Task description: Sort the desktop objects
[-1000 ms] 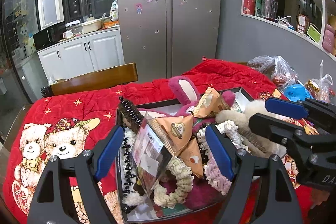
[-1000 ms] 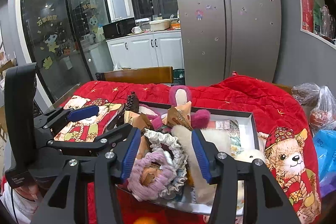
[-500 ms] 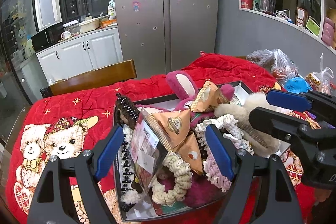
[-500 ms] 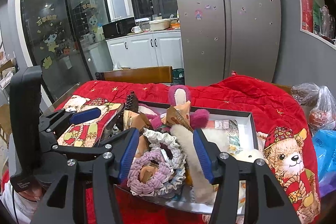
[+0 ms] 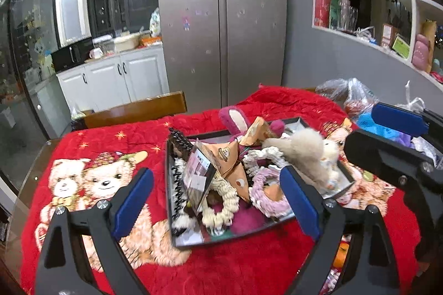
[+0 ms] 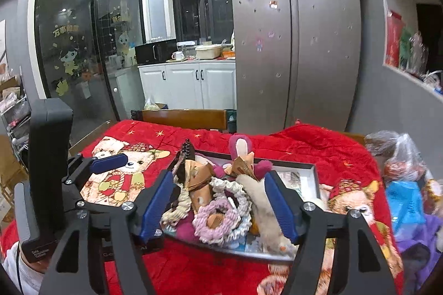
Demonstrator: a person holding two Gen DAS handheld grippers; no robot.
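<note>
Tray (image 5: pixel 326 220) heaped with tangled scrunchies (image 6: pixel 213 220): left gripper (image 5: pixel 218 201) and right gripper (image 6: pixel 218 205) both opening, empty; single out one item before gripping.

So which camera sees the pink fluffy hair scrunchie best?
The right wrist view: the pink scrunchie lies whole in the middle, between the open blue fingers. In the left wrist view the pink scrunchie is partly hidden behind that gripper's right finger.

Left of the heaped tray (image 5: pixel 169 184), the red cloth (image 5: pixel 91 140) lies open; plastic bags (image 5: pixel 351 95) crowd the far right.
</note>
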